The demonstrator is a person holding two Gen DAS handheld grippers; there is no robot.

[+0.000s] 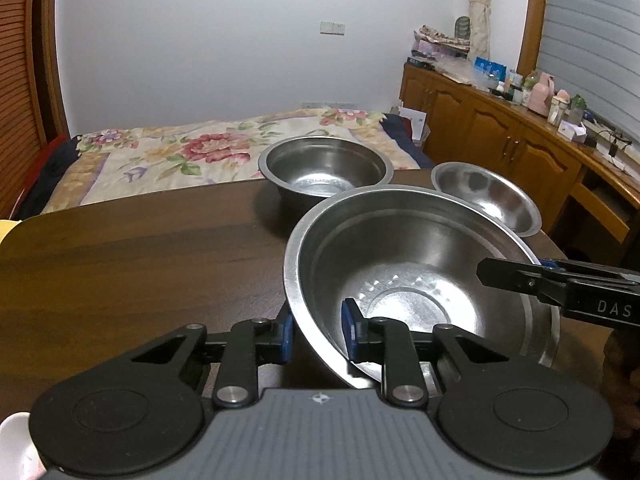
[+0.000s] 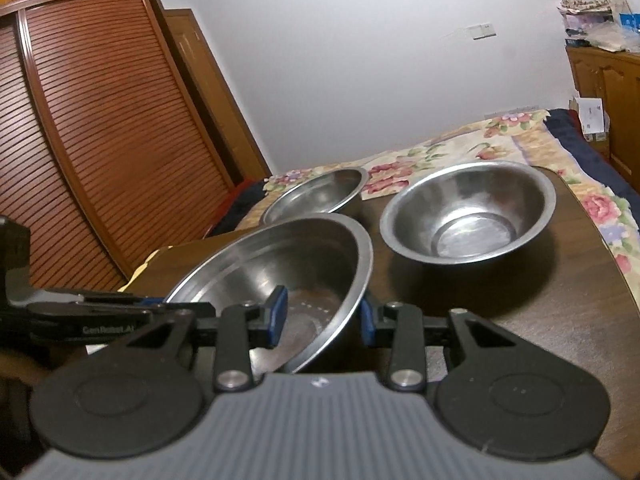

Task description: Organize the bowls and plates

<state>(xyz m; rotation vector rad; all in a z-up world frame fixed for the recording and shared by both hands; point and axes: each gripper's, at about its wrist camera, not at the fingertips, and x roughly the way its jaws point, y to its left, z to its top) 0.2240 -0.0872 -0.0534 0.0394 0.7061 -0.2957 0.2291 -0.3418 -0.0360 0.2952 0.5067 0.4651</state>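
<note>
Tilted steel bowl [image 1: 404,276], seemingly empty

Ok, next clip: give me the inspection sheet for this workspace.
Surface: dark wooden table.
Job's things: three steel bowls; large bowl nearest, tilted; deep bowl and small bowl behind it.
Clutter: white object at the near edge, unclear.
Grippers: left gripper and right gripper each straddle the large bowl's rim, pads apparently gripping.
Cables: nothing seen on the table.
Surroundings: floral bed, cluttered sideboard, slatted wardrobe.
</note>
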